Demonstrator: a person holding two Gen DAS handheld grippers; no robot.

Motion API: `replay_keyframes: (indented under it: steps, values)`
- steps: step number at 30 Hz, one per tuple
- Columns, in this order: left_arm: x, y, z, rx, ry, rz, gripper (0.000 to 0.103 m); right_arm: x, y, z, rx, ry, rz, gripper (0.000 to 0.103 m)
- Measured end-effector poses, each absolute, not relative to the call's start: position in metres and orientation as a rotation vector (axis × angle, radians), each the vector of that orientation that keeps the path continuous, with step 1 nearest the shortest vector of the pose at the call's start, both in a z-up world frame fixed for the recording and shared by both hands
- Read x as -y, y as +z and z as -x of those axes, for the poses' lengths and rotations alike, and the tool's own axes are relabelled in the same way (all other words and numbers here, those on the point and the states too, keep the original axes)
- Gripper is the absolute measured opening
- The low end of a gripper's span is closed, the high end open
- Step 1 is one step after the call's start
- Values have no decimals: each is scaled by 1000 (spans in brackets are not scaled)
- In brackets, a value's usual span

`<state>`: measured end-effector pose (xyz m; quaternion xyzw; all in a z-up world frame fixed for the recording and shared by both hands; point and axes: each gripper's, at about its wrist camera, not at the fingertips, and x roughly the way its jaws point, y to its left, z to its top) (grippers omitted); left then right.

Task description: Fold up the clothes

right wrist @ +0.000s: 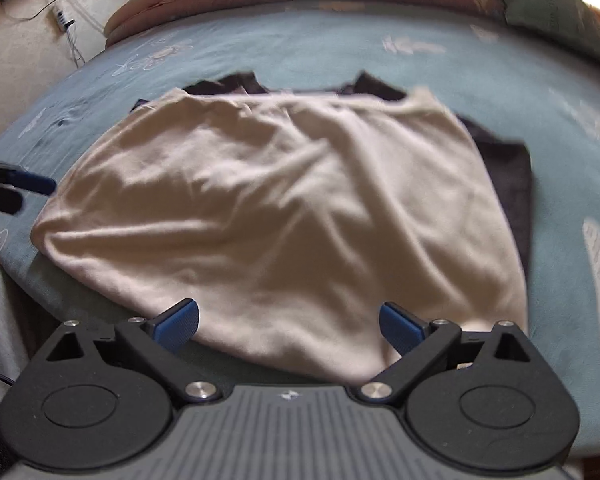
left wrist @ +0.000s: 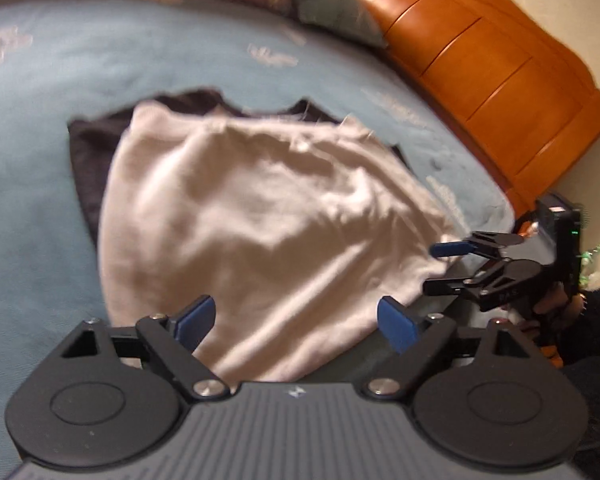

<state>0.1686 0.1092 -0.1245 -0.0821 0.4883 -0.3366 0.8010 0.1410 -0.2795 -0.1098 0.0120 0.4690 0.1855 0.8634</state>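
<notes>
1. Blue bedding with pale flower prints covers the bed [left wrist: 52,80], an orange wooden headboard [left wrist: 499,80] curving along its far right edge; that broad flat surface is presumably chosen so clothes can be spread out for folding.
2. From the left wrist view, a cream garment [left wrist: 260,208] lies near the bed's near edge, on top of a dark garment [left wrist: 86,152] whose corners show past its far and left sides. It looks folded over once, its rumpled layers suggesting it needs smoothing.
3. The left gripper [left wrist: 296,320] hangs just above the cream hem with both blue pads spread wide and nothing between them: released.
4. At the bed's near right corner the right gripper [left wrist: 439,268], held in a person's hand [left wrist: 551,300], sits beside the garment's edge, jaws parted.
5. From the right wrist view, the right gripper [right wrist: 292,322] is likewise released, hovering over the cream garment [right wrist: 284,208] near its close edge, probably placed for the next pinch.
</notes>
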Motion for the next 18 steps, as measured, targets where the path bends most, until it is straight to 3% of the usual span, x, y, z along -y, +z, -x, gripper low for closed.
replay_keyframes:
  steps: [5,11,18]
  values:
    - [-130,-142,-158,-1056,-651,328,89,318,-111,-123,-951,374,-122,103]
    - [-133,-105,-171,-1010,-555,254,89,343,-92,-124,-898,369,-241,103]
    - [-90,-90,-234,-949,-539,273,91,325,-73,-200,-792,416,-305,103]
